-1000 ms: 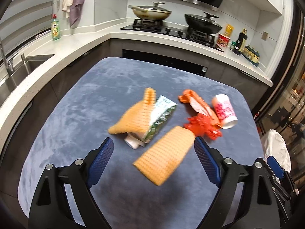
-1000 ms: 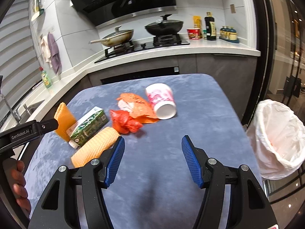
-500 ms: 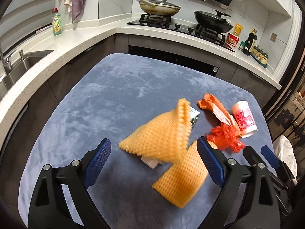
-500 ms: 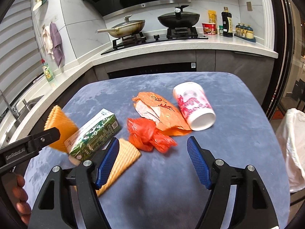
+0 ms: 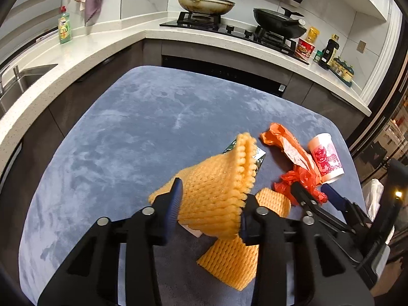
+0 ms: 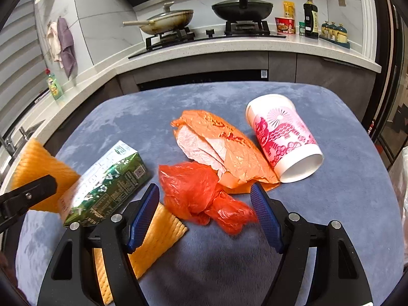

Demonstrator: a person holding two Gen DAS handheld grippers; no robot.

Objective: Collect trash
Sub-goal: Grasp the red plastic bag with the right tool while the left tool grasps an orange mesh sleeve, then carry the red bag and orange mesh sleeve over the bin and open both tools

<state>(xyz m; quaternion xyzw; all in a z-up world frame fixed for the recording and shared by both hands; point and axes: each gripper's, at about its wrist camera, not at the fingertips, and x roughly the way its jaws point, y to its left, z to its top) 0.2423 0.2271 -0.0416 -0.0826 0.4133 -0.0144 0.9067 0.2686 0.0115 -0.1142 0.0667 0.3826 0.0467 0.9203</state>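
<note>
My left gripper (image 5: pixel 210 206) is closing, and its pads press on an orange foam net sleeve (image 5: pixel 216 191) held above the blue-grey table (image 5: pixel 127 140). That held net (image 6: pixel 35 163) also shows at the left edge of the right wrist view. A second foam net (image 6: pixel 153 239) lies flat beside a green drink carton (image 6: pixel 107 183). My right gripper (image 6: pixel 204 214) straddles a crumpled red plastic bag (image 6: pixel 201 196); its jaws are closing but the pads stand clear of it. Behind lie an orange wrapper (image 6: pixel 224 148) and a tipped paper cup (image 6: pixel 283 137).
A white bin bag (image 5: pixel 373 193) hangs off the table's right side. A white counter (image 5: pixel 76 51) wraps round the back with a hob (image 6: pixel 211 33) bearing two pans, a sink (image 5: pixel 23 81) at left, and a green soap bottle (image 5: pixel 64 26).
The left jaws went from wide open to closed on the upper foam net. The right gripper moved forward and down, and the red bag now sits between its fingers.
</note>
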